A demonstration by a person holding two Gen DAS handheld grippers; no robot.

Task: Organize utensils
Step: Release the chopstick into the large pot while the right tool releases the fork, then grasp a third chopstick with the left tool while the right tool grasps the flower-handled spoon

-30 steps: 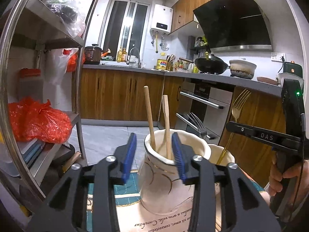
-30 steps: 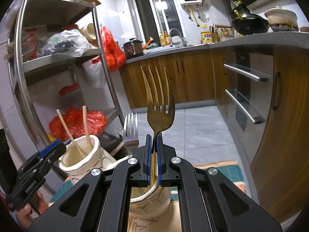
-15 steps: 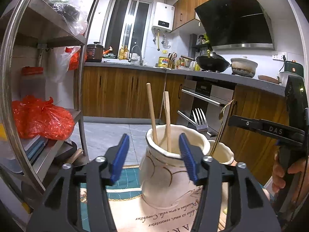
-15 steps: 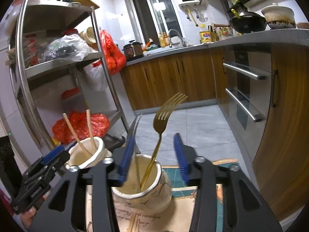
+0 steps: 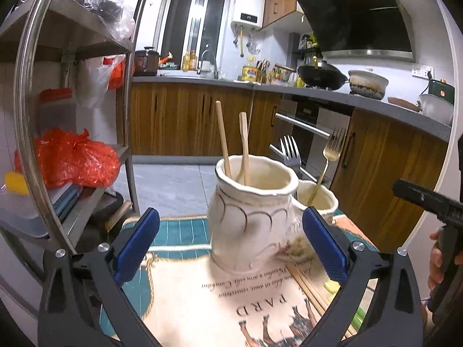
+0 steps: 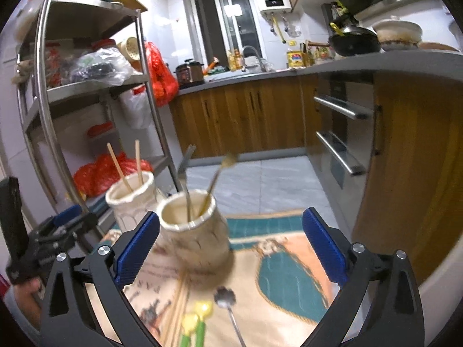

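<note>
Two cream ceramic holders stand on a printed mat. The near holder (image 5: 251, 219) holds two wooden chopsticks (image 5: 223, 138). The far holder (image 5: 318, 201) holds a silver fork (image 5: 290, 151) and a gold fork (image 5: 332, 150). In the right wrist view the fork holder (image 6: 192, 231) is nearest, with the gold fork (image 6: 215, 177) leaning in it and the chopstick holder (image 6: 133, 202) behind. My left gripper (image 5: 230, 248) is open and empty, drawn back from the chopstick holder. My right gripper (image 6: 230, 248) is open and empty above the mat. A silver spoon (image 6: 228, 306), green-handled utensils (image 6: 196, 324) and loose chopsticks (image 5: 309, 286) lie on the mat.
The mat (image 5: 202, 297) covers the table top. A steel shelf rack (image 5: 31, 133) with red bags stands close on the left. Wooden cabinets (image 6: 411, 173) and an oven front (image 6: 338, 136) are on the right. Tiled floor lies beyond the table edge.
My right gripper let go of the gold fork, which now stands in the far holder, then opened wide and drew back. My left gripper opened wider and pulled back from the chopstick holder.
</note>
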